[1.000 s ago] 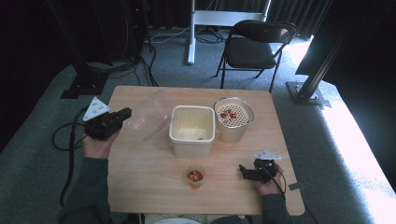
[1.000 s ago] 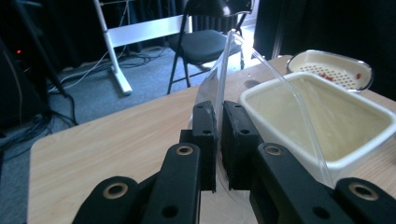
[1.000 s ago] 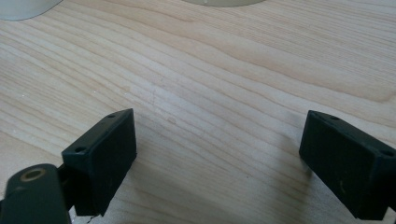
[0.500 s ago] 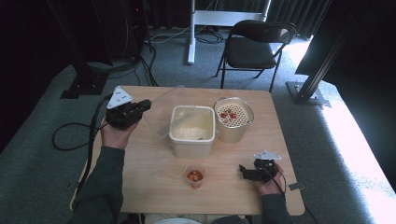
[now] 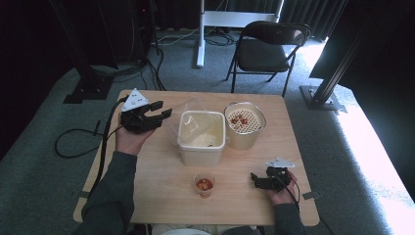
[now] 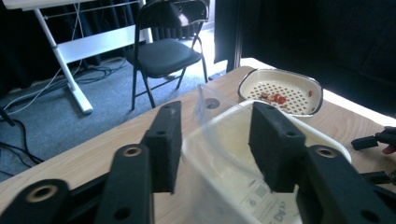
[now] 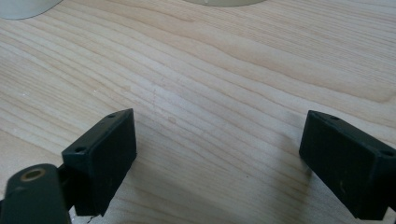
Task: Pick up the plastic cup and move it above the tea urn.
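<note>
A clear plastic lid (image 5: 190, 113) (image 6: 224, 154) leans tilted on the cream tub (image 5: 201, 147) (image 6: 337, 145). My left gripper (image 5: 164, 109) (image 6: 217, 116) hovers just left of the tub. Its jaws have just been opening and now stand apart. The lid's near edge lies in the gap between them, and the pads (image 6: 164, 140) are off it. Right of the tub stands a cream strainer pot (image 5: 244, 125) (image 6: 280, 91) with red bits in it. Low over the wood at the front right, my right gripper (image 5: 255, 179) (image 7: 215, 140) is open with nothing in it.
A small glass (image 5: 204, 186) with red pieces stands near the front edge, left of the right gripper. The wooden table (image 5: 156, 196) has bare room at front left. Behind it a black folding chair (image 5: 266, 49) and a white desk frame (image 5: 200, 34) stand on grey carpet.
The left gripper carried the clear lid rightward to the tub. Its jaws then opened and the lid now leans on the tub. The right gripper has not moved.
</note>
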